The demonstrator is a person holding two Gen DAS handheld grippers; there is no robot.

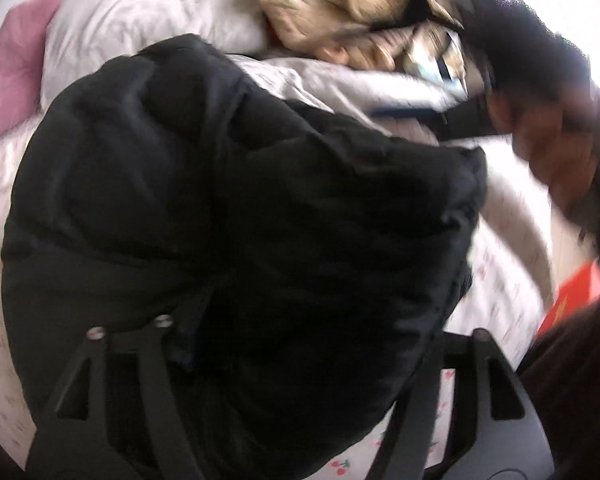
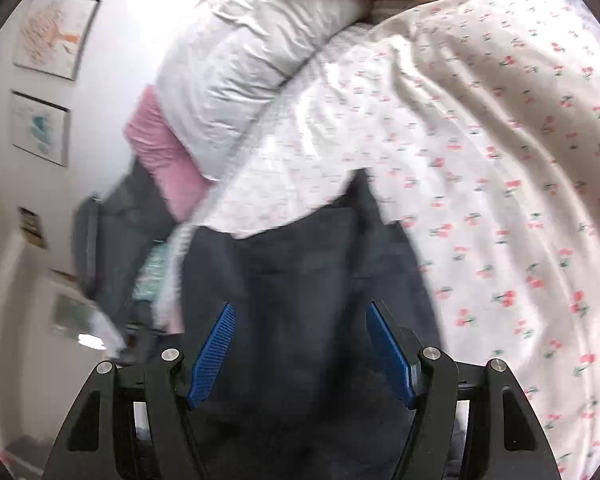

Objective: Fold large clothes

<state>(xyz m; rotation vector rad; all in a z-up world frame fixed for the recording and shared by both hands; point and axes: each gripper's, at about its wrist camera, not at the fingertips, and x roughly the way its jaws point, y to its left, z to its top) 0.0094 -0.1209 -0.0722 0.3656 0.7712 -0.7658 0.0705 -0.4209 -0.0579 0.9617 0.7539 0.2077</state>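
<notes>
Left wrist view: a black puffer jacket (image 1: 236, 208), quilted in broad padded panels and bunched into a rounded heap, fills most of the frame directly ahead of the left tongs (image 1: 284, 360). It lies on the bed (image 1: 4, 240), whose sheet carries a small cherry print. Jacket fabric covers the tips of the left tongs, so I cannot tell whether they are parted or closed on it. Beyond the jacket lies a grey quilted duvet (image 1: 140, 16), with a pink pillow (image 1: 16, 80) at its far left and a tan plush toy (image 1: 332, 8) further ahead. A blurred hand (image 1: 556, 148) shows to the upper right.

Right wrist view: the right tongs (image 2: 300, 352) stand parted, blue ribbed pads (image 2: 212, 356) well apart and holding nothing. Dark navy cloth (image 2: 300, 264) hangs between and ahead of them, below the edge of the cherry-print sheet (image 2: 480, 160). Two framed pictures (image 2: 52, 36) hang on the wall to the far left.
</notes>
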